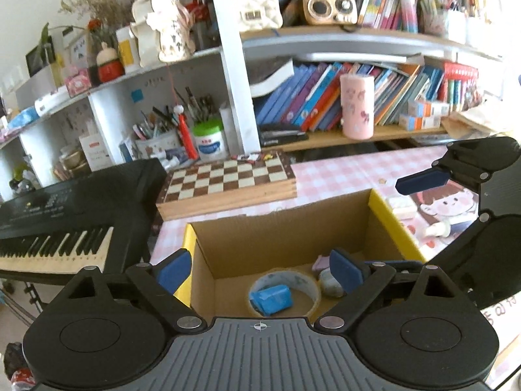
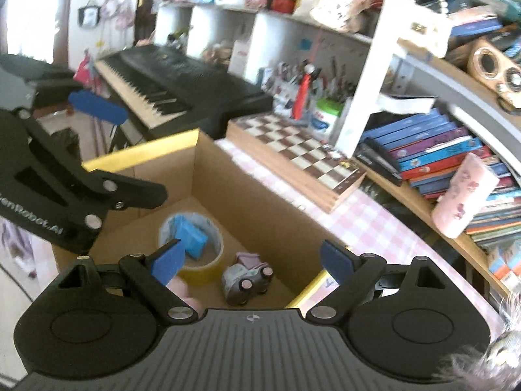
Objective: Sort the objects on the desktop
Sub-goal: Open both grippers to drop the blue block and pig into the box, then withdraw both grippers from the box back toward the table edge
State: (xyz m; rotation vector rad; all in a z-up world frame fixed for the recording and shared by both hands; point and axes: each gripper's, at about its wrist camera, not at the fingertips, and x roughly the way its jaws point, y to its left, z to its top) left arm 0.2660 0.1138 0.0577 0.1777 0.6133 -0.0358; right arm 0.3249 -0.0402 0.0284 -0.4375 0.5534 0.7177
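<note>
Desktop objects: most of what can be seen of them is already lying inside the open brown cardboard box with yellow-edged flaps (image 1: 384,221), which is standing on the pink-and-white checked tablecloth (image 1: 332,176) in front of the bookshelves.
Box contents: a roll of clear packing tape (image 1: 285,288) is lying flat on the box floor, with a small bright-blue wrapped block (image 1: 273,298) sitting inside its ring; a little grey toy car with pink wheels (image 2: 246,278) is lying just beside the roll, tipped on its side.
Unclear item: something pale pink is showing at the box's near corner beside the roll, but it is blurred and half hidden, so it is probably another small sorted piece and no more can be said.
Left gripper (image 1: 260,272): it is hovering over the box mouth with its blue-padded fingers (image 1: 174,270) spread wide and nothing between them.
Right gripper (image 2: 252,260): it is hanging above the same box from the other side, fingers likewise parted and carrying nothing.
Done so far: judging by the contents, several items are already sorted into the box and neither tool is carrying anything at this moment.
Left to do: a small white rectangular case (image 1: 402,207) and a white tube-like piece (image 1: 438,229) are lying on the cloth just outside the box's right wall, and these look like the next candidates.
Not part of the sort, apparently: the wooden folding chessboard (image 1: 228,179) and the black electronic keyboard (image 1: 65,221) are sitting beyond the box, too large for it.
</note>
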